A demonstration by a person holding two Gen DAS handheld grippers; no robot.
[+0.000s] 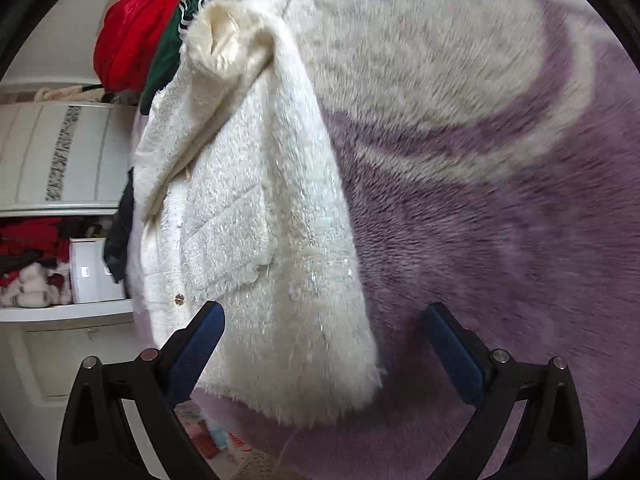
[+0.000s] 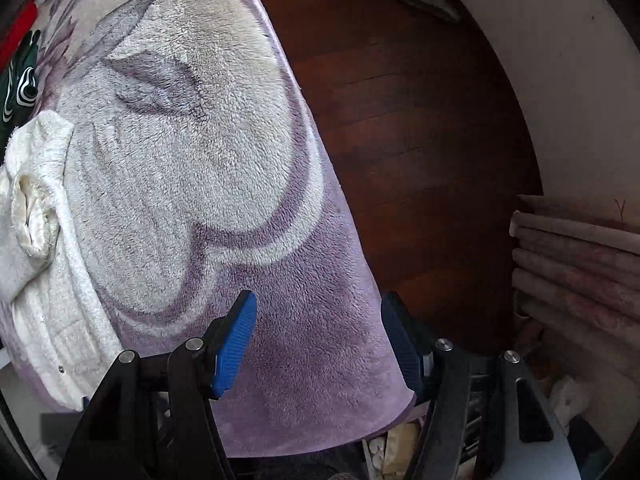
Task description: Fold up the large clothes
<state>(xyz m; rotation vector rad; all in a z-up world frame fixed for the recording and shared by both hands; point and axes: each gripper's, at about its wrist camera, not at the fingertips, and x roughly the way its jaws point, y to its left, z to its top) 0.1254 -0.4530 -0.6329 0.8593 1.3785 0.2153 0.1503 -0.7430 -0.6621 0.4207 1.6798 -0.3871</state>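
White fuzzy coat (image 1: 256, 200) lying on purple blanket (image 1: 500, 220), both hand-held grippers spread and gripping nothing

Left hand-held gripper (image 1: 324, 320) is hovering over the coat hem; right hand-held gripper (image 2: 318, 316), showing wood floor (image 2: 420, 120), is seeing coat far left

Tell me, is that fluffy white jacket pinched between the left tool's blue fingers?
No. The left gripper is open, its fingers apart, and the white jacket lies unheld on the purple blanket.

Purple fleece blanket (image 2: 248, 184), dark wood floor (image 2: 408, 120) — stacked towels (image 2: 576, 264), white shelves (image 1: 60, 160)
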